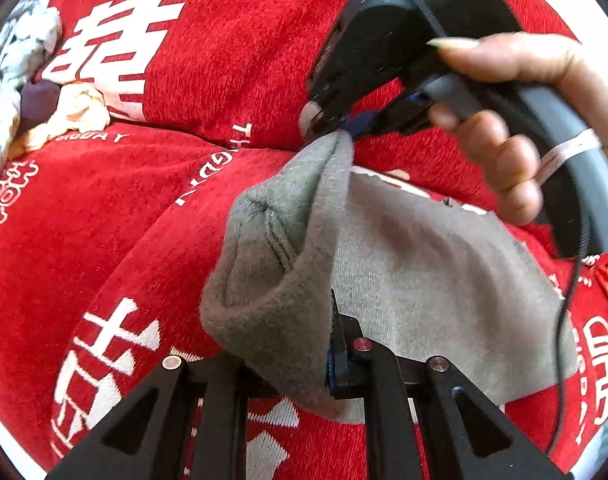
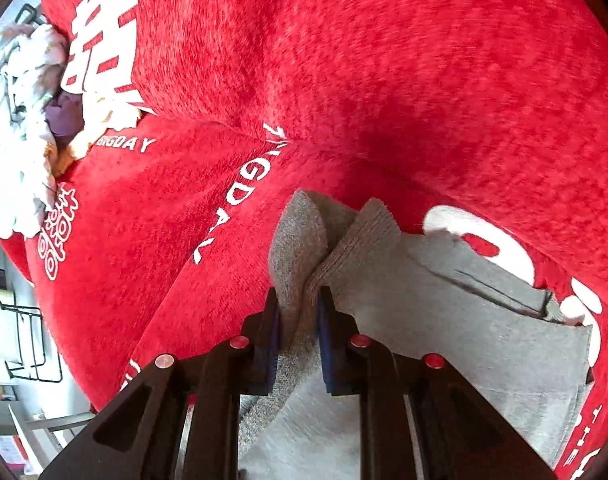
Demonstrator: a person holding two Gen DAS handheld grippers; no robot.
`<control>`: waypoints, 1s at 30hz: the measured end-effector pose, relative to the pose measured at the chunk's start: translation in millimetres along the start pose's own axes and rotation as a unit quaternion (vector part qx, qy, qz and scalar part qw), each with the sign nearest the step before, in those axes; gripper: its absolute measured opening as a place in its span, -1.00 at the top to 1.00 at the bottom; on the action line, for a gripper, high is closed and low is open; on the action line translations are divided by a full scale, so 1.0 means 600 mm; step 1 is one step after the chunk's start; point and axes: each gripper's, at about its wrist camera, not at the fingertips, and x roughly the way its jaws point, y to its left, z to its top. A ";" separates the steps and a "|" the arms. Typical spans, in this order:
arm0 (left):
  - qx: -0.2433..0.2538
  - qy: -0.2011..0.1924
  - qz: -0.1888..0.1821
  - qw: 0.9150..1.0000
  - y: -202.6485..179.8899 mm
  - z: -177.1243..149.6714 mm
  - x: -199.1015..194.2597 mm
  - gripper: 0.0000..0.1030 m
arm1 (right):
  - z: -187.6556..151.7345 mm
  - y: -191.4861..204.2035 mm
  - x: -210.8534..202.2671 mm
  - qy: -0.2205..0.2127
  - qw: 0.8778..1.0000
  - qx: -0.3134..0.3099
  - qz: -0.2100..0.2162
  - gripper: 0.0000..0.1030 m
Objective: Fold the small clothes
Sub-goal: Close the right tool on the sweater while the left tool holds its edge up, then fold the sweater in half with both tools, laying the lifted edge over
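Pinching grey garment [image 2: 444, 320] between both jaws (each clamped), above red blanket [image 2: 344, 80]

Grey knit sock [image 1: 404, 272], pinched at 2 spots, partly lifted & bunched, rest draped on red printed blanket [image 1: 243, 60].

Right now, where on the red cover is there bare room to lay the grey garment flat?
Free: the broad red plush cover between the white "BIGDAY" lettering and the grey knitted garment. Crowded: the far-left edge, with the heap of pale crumpled clothes.
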 end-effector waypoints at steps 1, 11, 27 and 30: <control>0.005 0.002 0.006 1.000 -0.004 0.001 -0.001 0.69 | -0.003 -0.005 -0.006 -0.003 1.000 0.002 0.004 0.65; 0.049 0.000 0.048 0.998 -0.059 0.013 -0.027 0.69 | -0.028 -0.054 -0.058 -0.033 0.999 0.011 0.036 0.65; 0.158 -0.009 0.110 0.981 -0.226 -0.004 -0.052 0.69 | -0.069 -0.143 -0.134 -0.058 0.996 0.001 0.061 0.65; 0.178 -0.008 0.120 0.977 -0.257 -0.012 -0.049 0.69 | -0.081 -0.166 -0.142 -0.059 0.997 -0.004 0.058 0.65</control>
